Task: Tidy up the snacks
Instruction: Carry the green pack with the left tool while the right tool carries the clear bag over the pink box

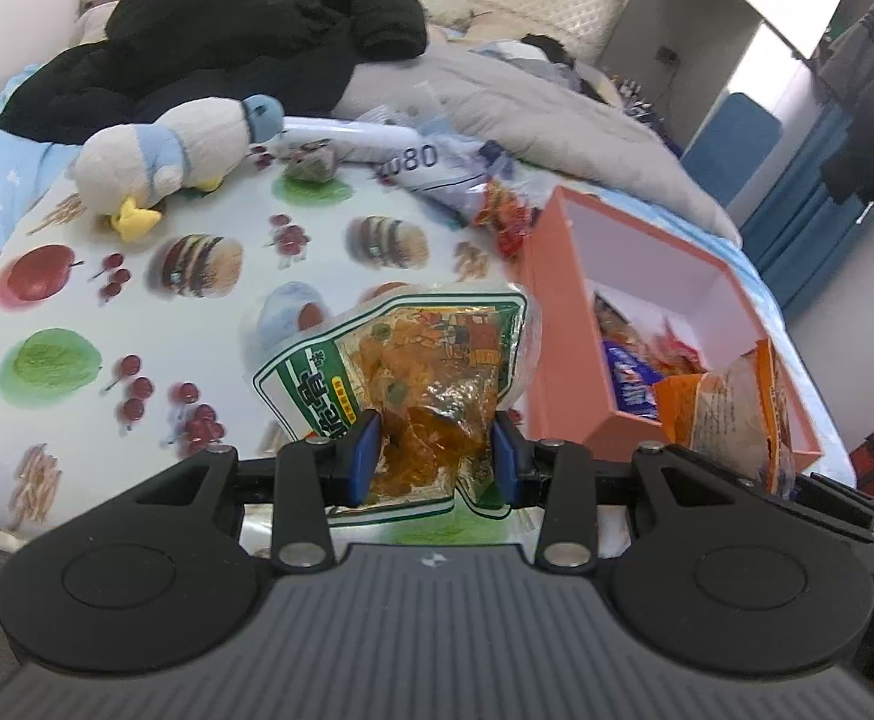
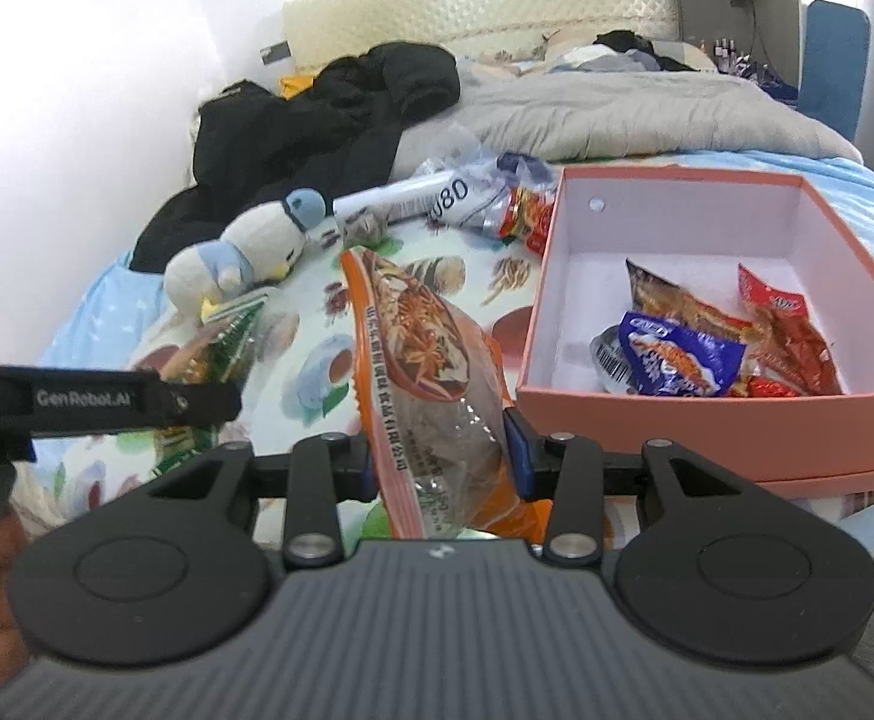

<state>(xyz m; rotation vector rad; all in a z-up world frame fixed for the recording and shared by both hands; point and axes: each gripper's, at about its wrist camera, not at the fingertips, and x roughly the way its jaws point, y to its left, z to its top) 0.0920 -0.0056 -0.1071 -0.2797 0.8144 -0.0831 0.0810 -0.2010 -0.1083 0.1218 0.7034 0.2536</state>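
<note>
I have a packet in each hand-held gripper, both lifted clear of the bed so neither drags on the printed cloth [image 1: 137, 276] spread over it. My left hand-held gripper [image 1: 437, 459] is pinching the green-edged snack bag [image 1: 419, 360] low across its clear window, the blue pads [image 1: 365, 450] pressing in from either side; gripping near the bottom leaves most of the bag standing up ahead of the fingers, where I can watch it. My right hand-held gripper [image 2: 445, 456] is clamped on the orange snack bag [image 2: 425, 360], again near its lower end, so the bag leans up and away to the left of the fingers. The pink box [image 2: 664, 414] sits just ahead and to the right of that gripper, open-topped, with several wrapped snacks [image 2: 676, 354] already lying on its white floor; I judge it is placed close so each bag needs only a short carry and a drop. More loose packets [image 2: 514, 210] wait beyond the box's far left corner, beside the plush penguin [image 2: 245, 252]. My guess is both bags go into the box next, right one first since it is nearer.
</note>
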